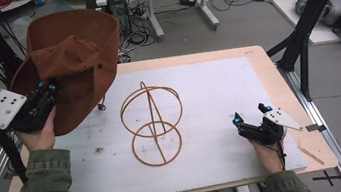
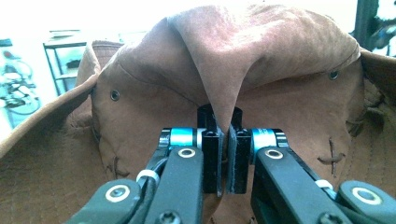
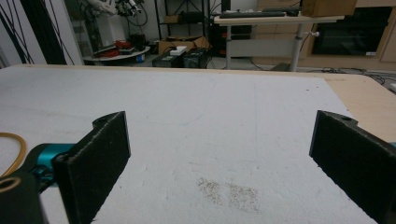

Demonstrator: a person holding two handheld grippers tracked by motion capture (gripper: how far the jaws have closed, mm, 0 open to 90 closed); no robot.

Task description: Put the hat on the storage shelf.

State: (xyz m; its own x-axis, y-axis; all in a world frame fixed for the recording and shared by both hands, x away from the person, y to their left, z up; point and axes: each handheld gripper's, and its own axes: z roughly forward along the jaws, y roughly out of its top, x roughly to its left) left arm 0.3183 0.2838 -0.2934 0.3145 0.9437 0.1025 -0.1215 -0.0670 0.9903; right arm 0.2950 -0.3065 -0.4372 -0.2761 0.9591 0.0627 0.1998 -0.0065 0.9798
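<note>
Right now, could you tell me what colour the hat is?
Rusty brown suede hat, clearest in the high view.

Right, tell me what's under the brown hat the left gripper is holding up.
The left gripper, pinching a fold of the hat, holds it over the table's left edge. The wire stand sits beside it, uncovered. The table and floor directly beneath are hidden.

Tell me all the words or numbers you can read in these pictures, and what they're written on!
There are none to read.
The brown hat held in the left claw: stitches and eyelets, no writing.
The wire hat stand and white table mat: no writing.
The boxes and gear on the floor behind: any labels are too small and blurred.
</note>
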